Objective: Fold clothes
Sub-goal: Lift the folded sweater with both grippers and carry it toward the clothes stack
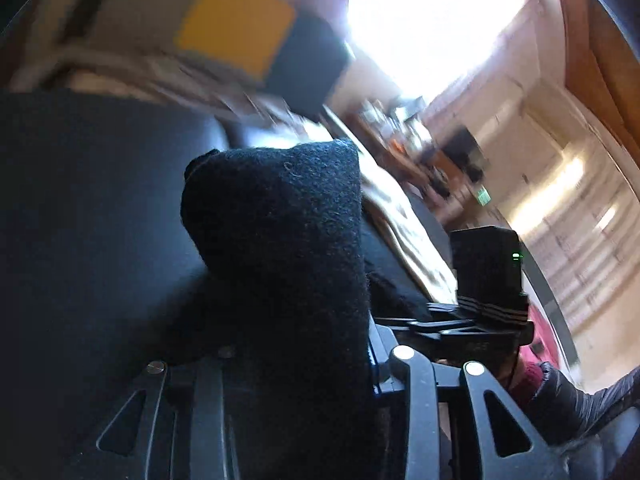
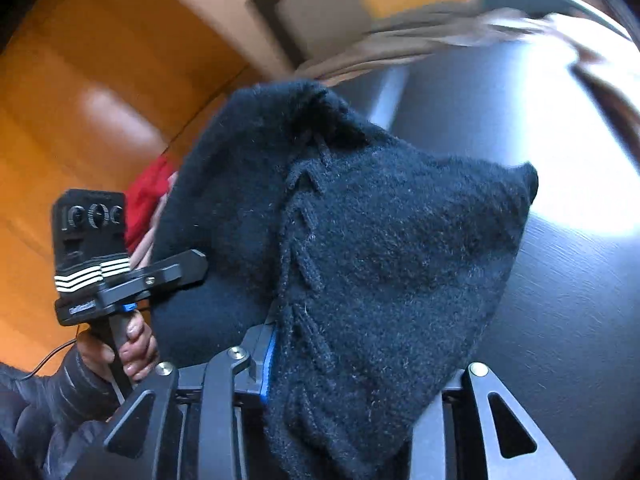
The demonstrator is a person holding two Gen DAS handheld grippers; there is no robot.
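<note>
A black knit garment [image 1: 280, 240] fills the middle of the left wrist view, rising from between the jaws of my left gripper [image 1: 280, 300] and hiding its fingertips. It stays sharp against a blurred room, so it is held. In the right wrist view the same black knit [image 2: 380, 260], with a laced seam, drapes over my right gripper [image 2: 340, 320], which is shut on it with its fingers covered. The left gripper's housing [image 2: 92, 256] shows at the left with a hand [image 2: 136, 344] on its handle. The right gripper's housing [image 1: 488, 272] shows at the right.
A dark tabletop [image 2: 580, 320] lies under and to the right of the garment, and shows again [image 1: 80, 220] in the left view. Beige cloth [image 2: 400, 40] lies at its far edge. Beyond are orange wood [image 2: 80, 100], a yellow panel [image 1: 236, 32], a bright window [image 1: 420, 20] and a cluttered shelf [image 1: 420, 148].
</note>
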